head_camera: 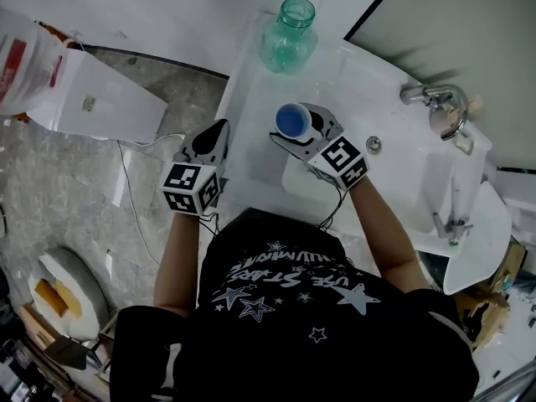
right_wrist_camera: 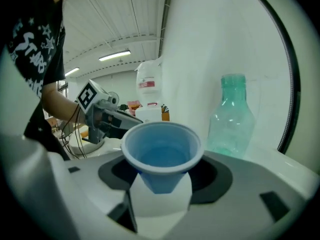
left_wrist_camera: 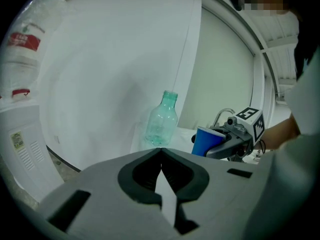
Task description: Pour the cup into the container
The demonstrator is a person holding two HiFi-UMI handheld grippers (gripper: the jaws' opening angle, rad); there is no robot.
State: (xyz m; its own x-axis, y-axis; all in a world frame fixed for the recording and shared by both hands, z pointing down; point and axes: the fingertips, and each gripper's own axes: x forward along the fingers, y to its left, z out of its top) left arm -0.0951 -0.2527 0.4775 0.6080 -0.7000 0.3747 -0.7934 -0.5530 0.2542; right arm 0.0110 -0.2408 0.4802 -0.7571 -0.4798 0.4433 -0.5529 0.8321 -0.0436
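Note:
A blue paper cup stands upright between the jaws of my right gripper, which is shut on its lower half, lifted above the white counter. In the right gripper view the cup has blue liquid inside. A pale green glass bottle with an open neck stands on the counter just beyond the cup; this bottle appears to the right of the cup there. My left gripper hovers at the counter's left edge, shut and holding nothing, its tips meeting. It faces the bottle and the cup.
A chrome faucet and a white sink basin lie right of the cup. A white dispenser box with a large water jug stands on the floor to the left. A wall rises behind the bottle.

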